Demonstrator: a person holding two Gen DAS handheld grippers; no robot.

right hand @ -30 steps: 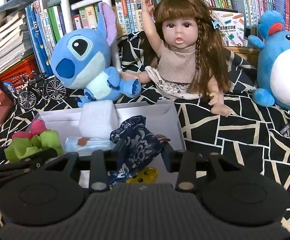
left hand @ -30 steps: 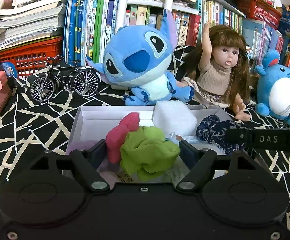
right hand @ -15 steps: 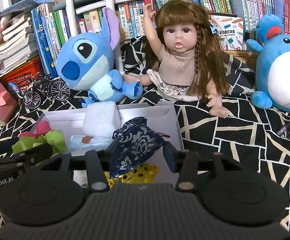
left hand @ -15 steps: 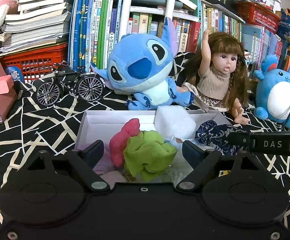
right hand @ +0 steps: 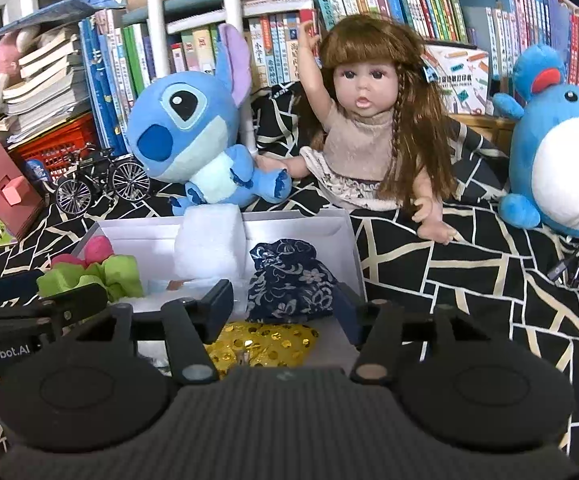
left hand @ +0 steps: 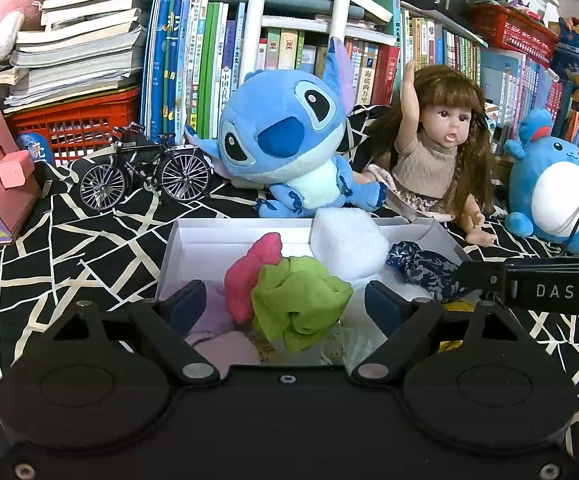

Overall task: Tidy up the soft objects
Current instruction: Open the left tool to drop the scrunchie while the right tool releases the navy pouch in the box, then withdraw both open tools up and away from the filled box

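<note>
On patterned cloth (left hand: 69, 248), white box (left hand: 209, 236); left claw (left hand: 285, 306) wide, apparently clear of green cloth (left hand: 301, 300).

Both grippers held level, side by side, jaws spread.

The left gripper (left hand: 285, 304) has its two fingers wide apart, with nothing pinched between the pads. The right gripper (right hand: 285, 304) is equally spread, its pads gripping nothing. In the left wrist view the right gripper's finger (left hand: 529, 286) reaches in from the right edge; in the right wrist view the left gripper's finger (right hand: 49, 304) reaches in from the left edge.
</note>
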